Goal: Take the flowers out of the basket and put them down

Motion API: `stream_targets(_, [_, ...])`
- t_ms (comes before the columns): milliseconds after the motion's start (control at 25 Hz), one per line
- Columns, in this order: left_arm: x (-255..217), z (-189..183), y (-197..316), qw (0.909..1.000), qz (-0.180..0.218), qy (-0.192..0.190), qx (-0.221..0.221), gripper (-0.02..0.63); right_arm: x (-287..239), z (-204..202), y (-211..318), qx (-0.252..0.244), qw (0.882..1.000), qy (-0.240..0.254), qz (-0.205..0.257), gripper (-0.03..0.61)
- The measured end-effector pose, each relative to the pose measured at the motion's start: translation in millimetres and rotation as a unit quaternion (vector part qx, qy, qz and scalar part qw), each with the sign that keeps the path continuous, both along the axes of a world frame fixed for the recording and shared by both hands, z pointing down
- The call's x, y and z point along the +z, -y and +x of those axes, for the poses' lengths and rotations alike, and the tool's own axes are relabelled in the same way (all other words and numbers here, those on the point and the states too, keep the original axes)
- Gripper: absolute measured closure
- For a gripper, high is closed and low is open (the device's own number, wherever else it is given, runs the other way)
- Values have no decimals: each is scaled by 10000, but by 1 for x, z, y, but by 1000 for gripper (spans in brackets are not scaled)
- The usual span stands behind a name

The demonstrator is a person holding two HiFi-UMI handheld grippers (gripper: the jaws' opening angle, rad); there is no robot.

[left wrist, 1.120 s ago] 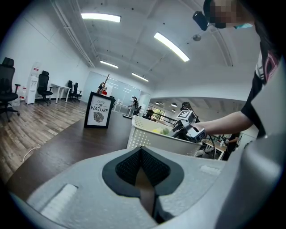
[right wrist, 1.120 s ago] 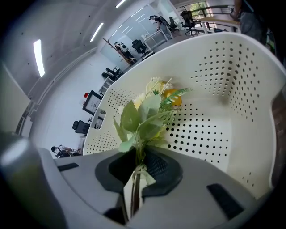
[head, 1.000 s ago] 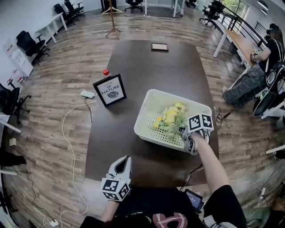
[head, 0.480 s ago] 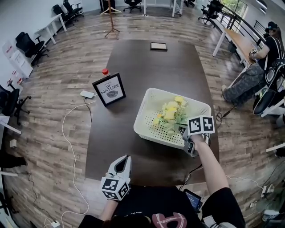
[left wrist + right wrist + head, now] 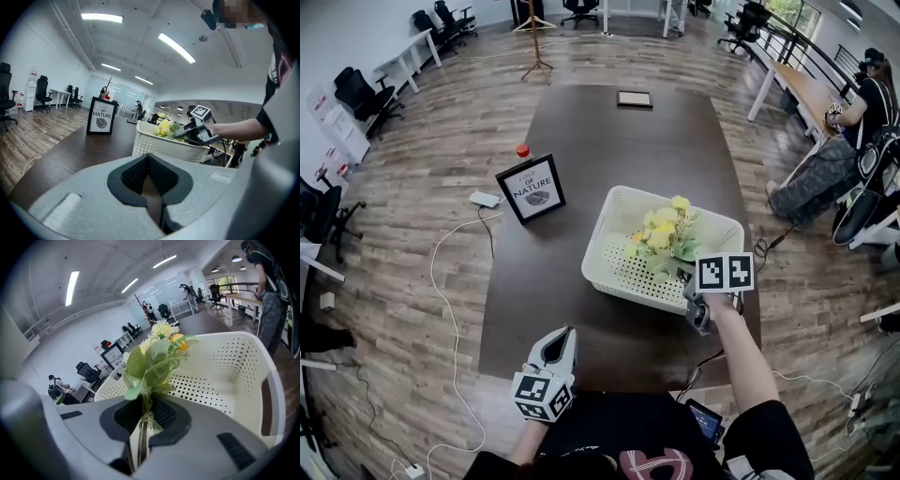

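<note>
Head view: close to the body, the left gripper (image 5: 562, 334) hangs over the table (image 5: 581, 122) edge, its jaws pressed together on nothing. Further on, the right gripper (image 5: 691, 289) pinches the thin stems of the flowers (image 5: 664, 234) — the yellow heads stand above the rim of the white basket (image 5: 598, 234), but inside its walls. I judge the step in hand is the taking out. Next, the bunch must clear the near wall, then go down on bare table — perhaps towards the sign (image 5: 532, 187).

Open-plan office: black swivel chairs (image 5: 356, 89), white desks (image 5: 411, 45), long dark meeting table (image 5: 609, 150).
</note>
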State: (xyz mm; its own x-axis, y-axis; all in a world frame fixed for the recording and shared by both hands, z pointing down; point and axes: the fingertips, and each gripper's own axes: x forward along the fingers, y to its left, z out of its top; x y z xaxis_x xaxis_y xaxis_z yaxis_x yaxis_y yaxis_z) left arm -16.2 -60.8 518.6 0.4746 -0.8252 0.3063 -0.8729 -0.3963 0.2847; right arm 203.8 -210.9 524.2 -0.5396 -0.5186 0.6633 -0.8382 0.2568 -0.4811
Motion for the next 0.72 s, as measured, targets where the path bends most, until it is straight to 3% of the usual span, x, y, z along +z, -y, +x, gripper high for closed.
stream_targets(720, [-2, -9, -5, 9999, 36, -71, -76, 604, -51, -22, -9, -140, 9941, -41, 1074, 532])
